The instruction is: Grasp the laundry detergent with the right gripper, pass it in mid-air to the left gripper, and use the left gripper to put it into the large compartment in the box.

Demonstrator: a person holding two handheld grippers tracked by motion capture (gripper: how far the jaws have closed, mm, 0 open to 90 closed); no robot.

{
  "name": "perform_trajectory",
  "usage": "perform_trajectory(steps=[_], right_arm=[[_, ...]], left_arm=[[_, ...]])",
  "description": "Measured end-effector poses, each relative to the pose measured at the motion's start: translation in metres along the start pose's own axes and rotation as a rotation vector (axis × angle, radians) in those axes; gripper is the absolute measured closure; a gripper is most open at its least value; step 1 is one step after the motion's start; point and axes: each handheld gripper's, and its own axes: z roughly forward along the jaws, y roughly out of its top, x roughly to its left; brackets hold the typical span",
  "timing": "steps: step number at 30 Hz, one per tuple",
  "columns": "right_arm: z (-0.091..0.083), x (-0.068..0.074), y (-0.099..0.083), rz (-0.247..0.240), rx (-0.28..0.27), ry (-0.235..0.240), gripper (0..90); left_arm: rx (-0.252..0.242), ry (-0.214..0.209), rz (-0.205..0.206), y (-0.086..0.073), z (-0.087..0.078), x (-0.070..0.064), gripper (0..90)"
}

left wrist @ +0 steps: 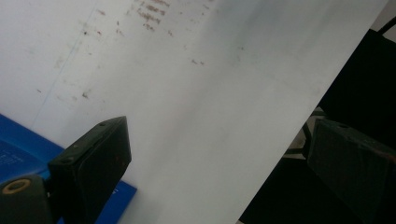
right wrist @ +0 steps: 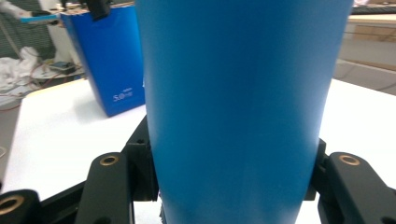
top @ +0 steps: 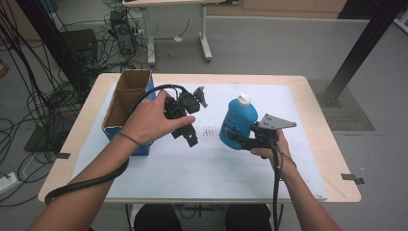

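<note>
Blue bottle [top: 237, 124] at frame centre is clamped in your right tool [top: 240, 140]; your left tool [top: 188, 136] hangs open, empty, beside the box [top: 126, 98].

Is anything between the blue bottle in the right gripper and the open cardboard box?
Yes: the left gripper, jaws open and empty, hangs over the mat between the blue bottle and the box. The right gripper clamps the bottle.

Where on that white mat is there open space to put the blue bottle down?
The widest bare stretch of white mat runs along the near edge, in front of both hands. Another lies right of the blue bottle, held in the right gripper. It is crowded between the cardboard box and the left gripper.
</note>
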Motion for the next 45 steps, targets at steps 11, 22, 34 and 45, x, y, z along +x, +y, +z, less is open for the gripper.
perform_trajectory(steps=[11,22,34,45], right_arm=[[0.004,-0.002,0.003,-0.033,0.024,0.114,42.1],[0.011,0.002,0.010,-0.075,0.044,0.194,42.0],[0.021,0.004,0.019,-0.115,0.091,0.293,42.1],[0.031,0.003,0.031,-0.145,0.137,0.384,42.1]], left_arm=[[-0.016,-0.029,0.099,0.004,-0.019,-0.007,6.4],[-0.040,-0.052,0.188,0.006,-0.040,-0.011,6.4],[-0.031,-0.034,0.306,0.016,-0.061,-0.027,6.7],[0.023,-0.042,0.425,0.035,-0.078,-0.045,6.9]])
